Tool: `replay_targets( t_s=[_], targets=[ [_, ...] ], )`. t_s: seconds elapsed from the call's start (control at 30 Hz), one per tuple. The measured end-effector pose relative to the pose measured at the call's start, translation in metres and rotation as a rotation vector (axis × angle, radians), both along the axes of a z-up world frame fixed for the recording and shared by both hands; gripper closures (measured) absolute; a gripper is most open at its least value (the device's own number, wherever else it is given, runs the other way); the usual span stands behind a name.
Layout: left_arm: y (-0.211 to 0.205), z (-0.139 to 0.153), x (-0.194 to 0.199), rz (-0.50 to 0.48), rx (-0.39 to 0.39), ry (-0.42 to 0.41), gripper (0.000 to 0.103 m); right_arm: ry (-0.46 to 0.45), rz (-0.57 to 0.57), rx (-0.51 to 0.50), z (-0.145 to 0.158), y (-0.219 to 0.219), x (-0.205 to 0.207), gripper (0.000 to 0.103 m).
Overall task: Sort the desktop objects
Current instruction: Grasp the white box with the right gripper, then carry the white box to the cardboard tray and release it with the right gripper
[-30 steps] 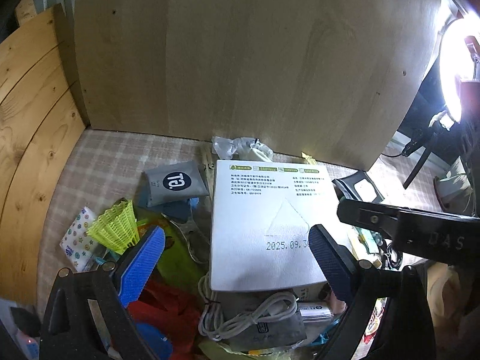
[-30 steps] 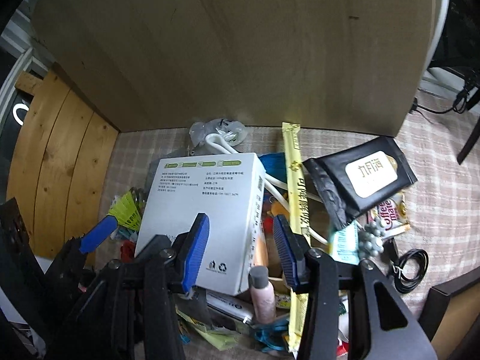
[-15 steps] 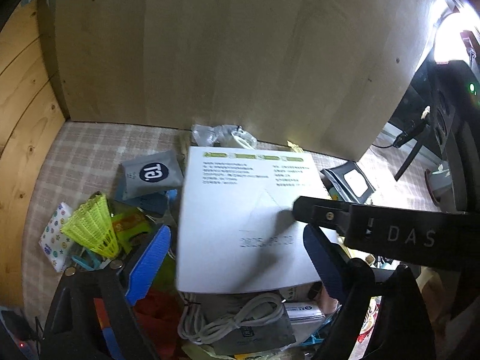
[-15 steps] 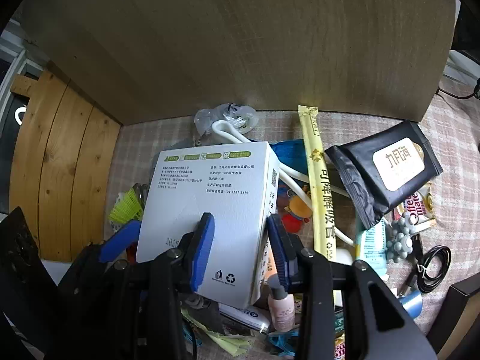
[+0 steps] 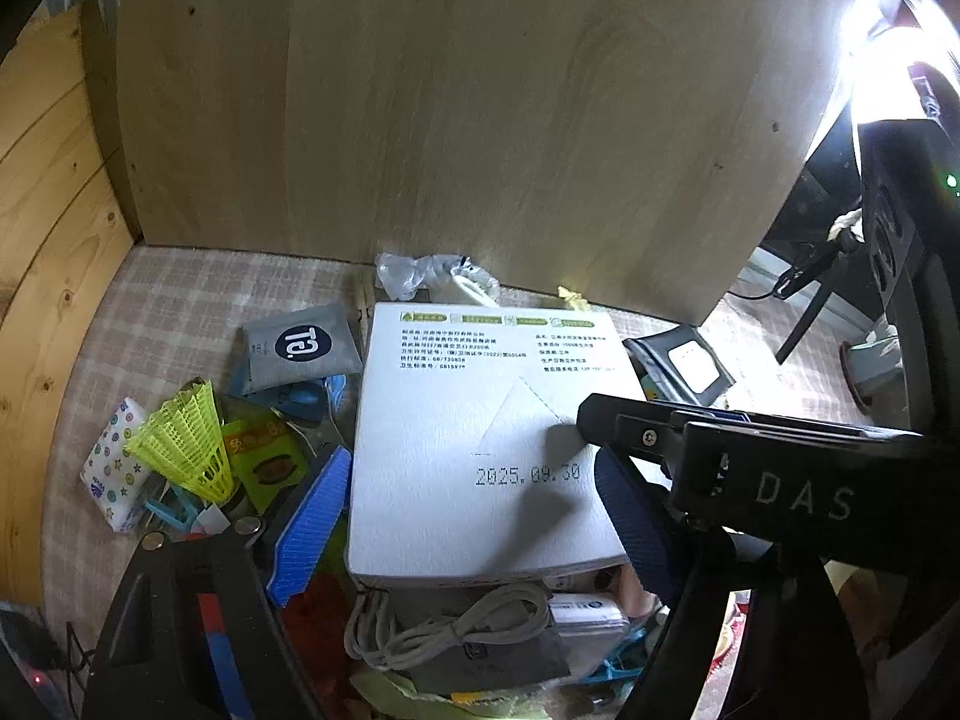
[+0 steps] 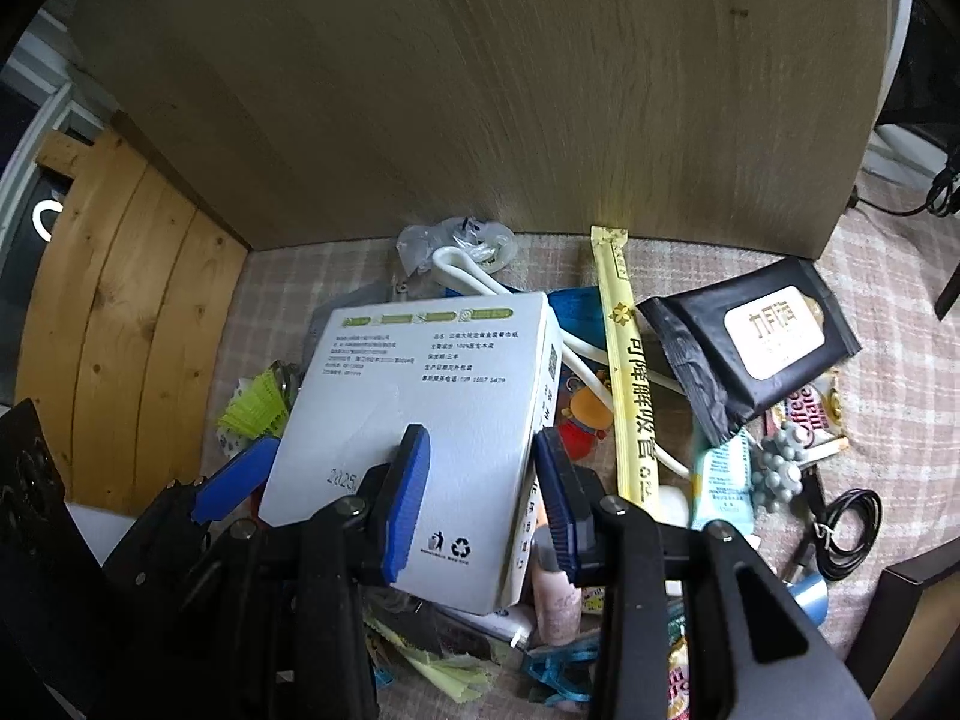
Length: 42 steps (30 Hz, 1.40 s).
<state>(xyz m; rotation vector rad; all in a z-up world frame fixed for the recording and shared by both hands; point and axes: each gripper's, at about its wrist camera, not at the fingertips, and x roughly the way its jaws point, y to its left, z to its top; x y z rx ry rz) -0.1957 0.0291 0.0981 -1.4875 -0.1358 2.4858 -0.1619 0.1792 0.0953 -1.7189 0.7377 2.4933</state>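
Now the right gripper (image 6: 483,486) pinches the right edge of the white box (image 6: 414,414) lying on the clutter, while the left gripper (image 5: 474,525), still unclamped, has been closing around it.

Bare cloth (image 5: 198,300) left of clutter (image 5: 252,456)

Checked tablecloth (image 6: 888,324) on the table, black wipes pack (image 6: 756,342), coiled black cable (image 6: 852,534), patterned tissue packet (image 5: 114,474)
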Motion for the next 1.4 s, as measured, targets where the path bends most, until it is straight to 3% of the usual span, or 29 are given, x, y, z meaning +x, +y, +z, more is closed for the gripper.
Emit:
replay_targets(
  t_s=[0.33,0.63,0.9,1.1,1.4],
  targets=[
    [0.024,0.047,0.037,-0.052,0.005,0.102,0.022,0.104,-0.008,0.055,0.051,0.012,0.056,0.067],
    [0.088,0.076,0.098,-0.176,0.028,0.160,0.022,0.149,-0.101,0.093,0.078,0.055,0.155,0.067],
    [0.171,0.075,0.162,-0.327,0.052,0.141,0.022,0.122,-0.243,0.101,0.072,0.106,0.260,0.067],
    [0.242,0.056,0.217,-0.471,0.069,0.079,0.022,0.051,-0.391,0.082,0.048,0.151,0.354,0.067],
    [0.316,0.043,0.301,-0.665,0.057,0.045,0.022,-0.003,-0.536,0.094,0.028,0.178,0.456,0.067]
  ],
)
